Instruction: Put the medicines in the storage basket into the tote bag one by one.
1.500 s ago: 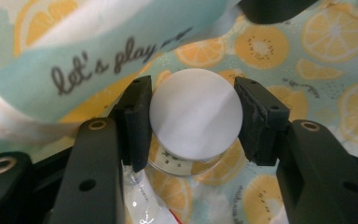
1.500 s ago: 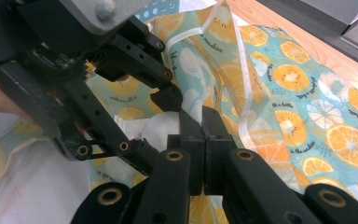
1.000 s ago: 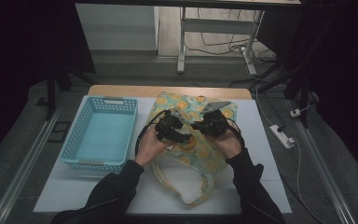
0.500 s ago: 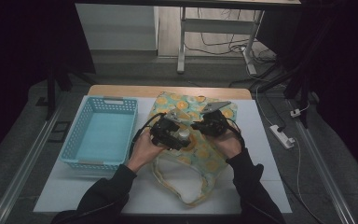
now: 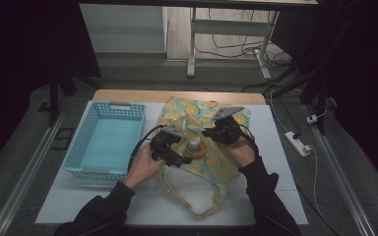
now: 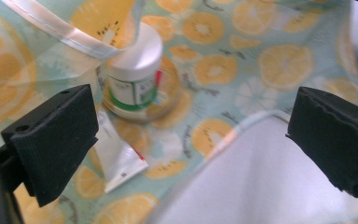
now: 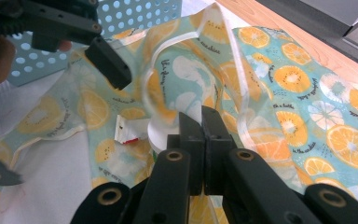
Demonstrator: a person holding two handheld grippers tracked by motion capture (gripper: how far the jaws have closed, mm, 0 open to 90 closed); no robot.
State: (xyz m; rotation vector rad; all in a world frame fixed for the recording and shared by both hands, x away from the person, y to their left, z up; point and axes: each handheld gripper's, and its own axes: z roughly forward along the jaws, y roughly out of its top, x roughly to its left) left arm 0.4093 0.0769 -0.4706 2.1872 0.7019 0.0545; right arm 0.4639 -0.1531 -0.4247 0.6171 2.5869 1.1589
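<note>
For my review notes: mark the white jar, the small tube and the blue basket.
White jar (image 6: 137,70), left gripper view, on its label.
Small tube (image 6: 116,161), left gripper view, mid-body.
Blue basket (image 5: 81,142), high view, left wall.

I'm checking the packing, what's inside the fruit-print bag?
Inside the fruit-print bag stand a white jar with a green label and a small white tube. The bag's folds hide anything deeper.

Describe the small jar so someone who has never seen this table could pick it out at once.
Start at the orange-slice print bag lying in the middle of the white table, right of the blue basket. In its open mouth, between the two grippers, stands the jar. It is a squat white pot with a plain round lid and a green-banded label, unlike the flat white tube lying beside it.
</note>
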